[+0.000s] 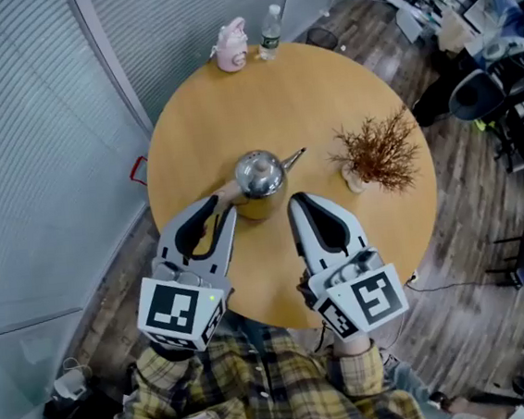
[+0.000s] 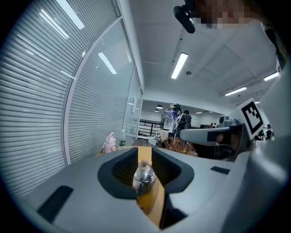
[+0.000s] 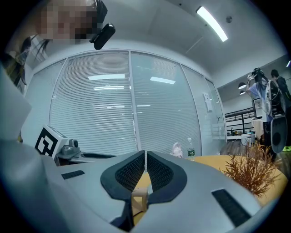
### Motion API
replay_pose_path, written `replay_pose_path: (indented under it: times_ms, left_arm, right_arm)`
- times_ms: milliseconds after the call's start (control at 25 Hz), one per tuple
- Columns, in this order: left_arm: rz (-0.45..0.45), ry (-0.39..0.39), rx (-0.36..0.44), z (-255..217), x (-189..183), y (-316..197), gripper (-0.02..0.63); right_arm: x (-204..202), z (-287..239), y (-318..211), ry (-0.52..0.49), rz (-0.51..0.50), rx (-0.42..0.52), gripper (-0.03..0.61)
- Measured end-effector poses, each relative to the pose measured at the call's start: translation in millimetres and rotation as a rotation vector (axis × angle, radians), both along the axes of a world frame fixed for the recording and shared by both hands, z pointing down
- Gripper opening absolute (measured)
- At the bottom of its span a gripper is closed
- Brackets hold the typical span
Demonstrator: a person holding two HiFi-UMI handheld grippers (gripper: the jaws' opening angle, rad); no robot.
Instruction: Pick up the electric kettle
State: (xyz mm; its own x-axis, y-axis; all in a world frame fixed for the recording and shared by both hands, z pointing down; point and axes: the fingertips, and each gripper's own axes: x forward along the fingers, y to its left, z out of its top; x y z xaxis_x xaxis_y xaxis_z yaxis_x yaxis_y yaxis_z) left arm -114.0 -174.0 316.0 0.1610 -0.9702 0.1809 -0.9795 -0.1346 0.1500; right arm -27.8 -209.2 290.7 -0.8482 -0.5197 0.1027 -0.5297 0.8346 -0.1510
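Head view is showing the electric kettle (image 1: 260,174) sitting on the table (image 1: 323,86), so the left gripper (image 1: 217,210), jaws standing apart, should be lining up square on its handle (image 1: 227,194) before squeezing, while the right gripper (image 1: 298,202) is hanging pinched closed beside it.

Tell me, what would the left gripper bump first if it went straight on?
Probably the electric kettle: it sits straight ahead, between the left gripper's open jaws. How near is unclear.

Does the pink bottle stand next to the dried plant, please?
No, the pink bottle stands beside the water bottle at the table's far edge.
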Motion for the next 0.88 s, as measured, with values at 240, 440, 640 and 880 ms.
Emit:
replay_pose_path:
  times_ms: [240, 440, 640, 880]
  left_arm:
    - [-0.024, -0.023, -0.024, 30.3, -9.5, -2.5, 0.135]
    - [-0.043, -0.038, -0.05, 63.0, -18.0, -4.4, 0.183]
    - [-0.054, -0.064, -0.077, 92.5, -25.3, -8.0, 0.216]
    - [-0.074, -0.094, -0.113, 130.3, -30.0, -15.4, 0.258]
  right_arm:
    - [-0.2, 13.1, -1.9, 0.002, 0.009, -0.022, 0.038]
    - [-1.4, 26.3, -0.7, 0.004, 0.015, -0.041, 0.038]
    - [-2.5, 38.9, -1.0, 0.002, 0.029, -0.064, 0.038]
    - [-3.7, 56.0, -2.4, 0.004, 0.029, -0.088, 0.038]
